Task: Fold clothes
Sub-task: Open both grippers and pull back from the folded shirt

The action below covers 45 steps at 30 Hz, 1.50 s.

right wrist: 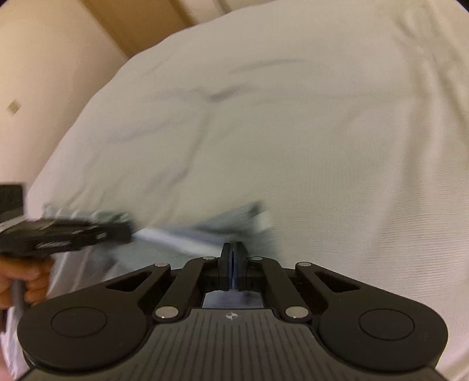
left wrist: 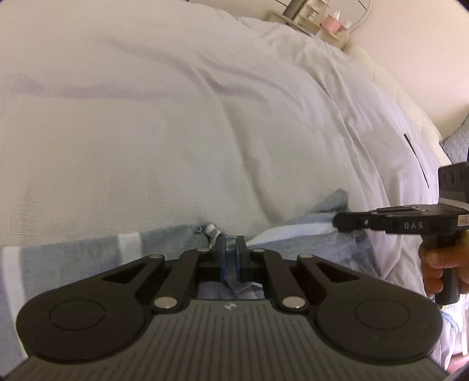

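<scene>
A blue-grey garment with white stripes (left wrist: 88, 258) lies stretched along the near edge of a white bed. My left gripper (left wrist: 230, 244) is shut on its upper edge, with cloth bunched between the pads beside a small white tag (left wrist: 211, 230). My right gripper (left wrist: 340, 225) comes in from the right, held by a hand (left wrist: 436, 263), and is shut on the same garment's far corner. In the right wrist view my right gripper (right wrist: 233, 252) pinches the blurred garment (right wrist: 205, 231), and my left gripper (right wrist: 123, 231) shows at the left, held by a hand (right wrist: 32, 281).
The white duvet (left wrist: 176, 117) covers the whole bed, with creases running across it. A shelf with a pink pot (left wrist: 332, 22) stands at the far top by the wall. A beige wall (right wrist: 44, 73) and wooden trim lie beyond the bed's left side.
</scene>
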Each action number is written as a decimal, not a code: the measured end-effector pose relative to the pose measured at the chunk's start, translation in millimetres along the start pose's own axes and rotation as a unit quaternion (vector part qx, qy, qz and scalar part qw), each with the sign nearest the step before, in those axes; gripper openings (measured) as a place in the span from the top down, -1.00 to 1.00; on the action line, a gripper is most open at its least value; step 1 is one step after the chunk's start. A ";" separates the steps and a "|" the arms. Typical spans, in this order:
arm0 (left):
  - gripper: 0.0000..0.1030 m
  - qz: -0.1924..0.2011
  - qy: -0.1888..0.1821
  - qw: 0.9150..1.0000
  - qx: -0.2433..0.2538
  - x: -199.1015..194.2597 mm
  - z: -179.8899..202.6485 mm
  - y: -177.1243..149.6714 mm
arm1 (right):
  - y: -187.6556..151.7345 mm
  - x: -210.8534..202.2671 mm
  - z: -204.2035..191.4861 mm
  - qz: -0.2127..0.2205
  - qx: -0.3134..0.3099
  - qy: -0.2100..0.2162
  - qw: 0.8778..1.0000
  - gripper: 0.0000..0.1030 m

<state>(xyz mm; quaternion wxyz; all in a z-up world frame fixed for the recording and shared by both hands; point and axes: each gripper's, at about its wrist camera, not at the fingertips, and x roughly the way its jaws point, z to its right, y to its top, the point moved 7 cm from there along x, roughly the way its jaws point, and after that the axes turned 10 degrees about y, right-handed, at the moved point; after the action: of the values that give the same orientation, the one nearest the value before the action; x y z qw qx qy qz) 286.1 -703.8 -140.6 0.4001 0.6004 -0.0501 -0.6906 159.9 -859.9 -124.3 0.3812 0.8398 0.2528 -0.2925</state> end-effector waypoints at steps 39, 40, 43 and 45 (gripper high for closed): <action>-0.04 -0.009 0.197 0.978 0.072 -383.0 -165.5 -155.3 | -139.3 -116.0 -306.9 0.031 -0.027 -0.068 0.997 -0.05; -0.04 -0.006 0.189 0.978 0.089 -385.2 -172.0 -152.8 | -146.1 -116.5 -318.9 0.037 -0.021 -0.084 0.996 -0.05; -0.03 0.002 0.163 0.977 0.140 -392.1 -191.2 -145.6 | -176.2 -112.2 -356.8 0.048 0.031 -0.108 0.993 -0.05; -0.04 0.008 0.145 0.974 0.174 -396.7 -204.0 -141.1 | -196.8 -103.8 -388.5 0.035 0.033 -0.111 0.993 -0.05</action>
<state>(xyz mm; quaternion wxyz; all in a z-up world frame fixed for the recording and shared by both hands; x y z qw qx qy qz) 377.8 -281.6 39.1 0.2980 0.7542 -0.1162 -0.5735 75.7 -460.1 59.0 0.3889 0.8224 0.1700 -0.3789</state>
